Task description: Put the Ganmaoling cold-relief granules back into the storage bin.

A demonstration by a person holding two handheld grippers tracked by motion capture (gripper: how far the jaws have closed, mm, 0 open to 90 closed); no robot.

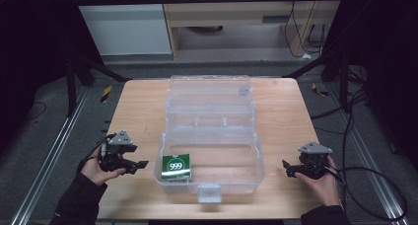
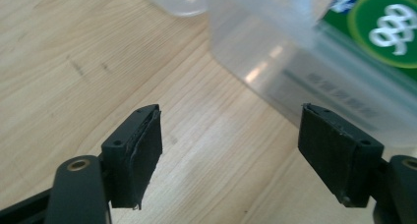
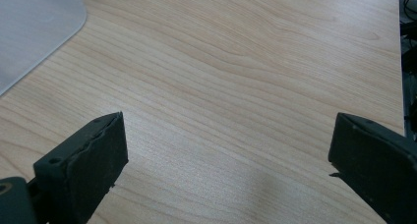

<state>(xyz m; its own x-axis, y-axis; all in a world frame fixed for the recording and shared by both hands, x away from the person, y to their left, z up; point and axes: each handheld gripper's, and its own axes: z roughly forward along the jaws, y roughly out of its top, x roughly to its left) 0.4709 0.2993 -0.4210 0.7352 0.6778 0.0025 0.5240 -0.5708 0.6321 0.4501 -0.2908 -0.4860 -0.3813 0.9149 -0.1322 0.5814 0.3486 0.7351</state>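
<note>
Your green box [image 1: 176, 167] already lies in the near-left corner of the clear case [image 1: 246, 158], whose lid stands open toward the far side. Your left gripper [image 1: 142, 164] sits on the tabletop [image 1: 138, 106] just left of the case, fingers [image 2: 135, 157] parted and empty. Your right gripper [image 1: 286, 167] rests right of it, fingers released too. Judging from this, placing looks done; next, you'd likely reach for the lid and swing it shut.

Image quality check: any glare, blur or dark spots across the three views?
High view: table lit, surroundings near black. Left gripper view: clear box and green pack blurred, glare on the box rim. Right gripper view: wood grain sharp, soft shadow between the jaws.
</note>
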